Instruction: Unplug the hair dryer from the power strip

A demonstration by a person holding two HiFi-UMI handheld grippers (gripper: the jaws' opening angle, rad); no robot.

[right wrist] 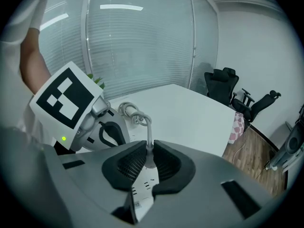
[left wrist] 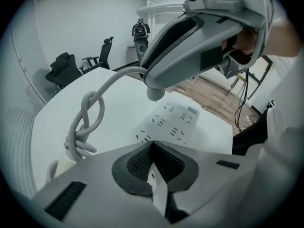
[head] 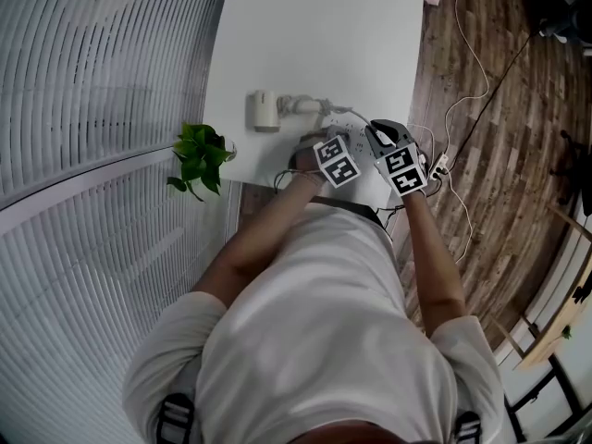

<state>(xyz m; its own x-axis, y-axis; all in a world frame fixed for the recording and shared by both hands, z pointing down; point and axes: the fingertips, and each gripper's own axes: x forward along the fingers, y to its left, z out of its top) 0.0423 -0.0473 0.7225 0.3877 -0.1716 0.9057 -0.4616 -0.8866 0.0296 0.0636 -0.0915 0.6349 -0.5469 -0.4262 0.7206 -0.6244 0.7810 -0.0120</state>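
A cream hair dryer point(head: 264, 111) lies on the white table point(head: 324, 26). Its grey cord point(left wrist: 88, 120), knotted into loops, runs to a grey plug point(right wrist: 148, 161). My right gripper point(right wrist: 148, 148) is shut on that plug. In the left gripper view the plug point(left wrist: 154, 95) hangs clear above the white power strip point(left wrist: 173, 122), whose sockets show bare. My left gripper point(left wrist: 152, 144) points steeply down with its pads together at the strip's near end. Both grippers sit side by side at the table's near edge in the head view.
A small potted plant point(head: 199, 155) stands at the table's left edge. Black office chairs point(right wrist: 223, 87) stand beyond the far side, and a pink checked cloth point(right wrist: 236, 127) hangs at a corner. Thin cables point(head: 462, 109) trail over the wooden floor on the right.
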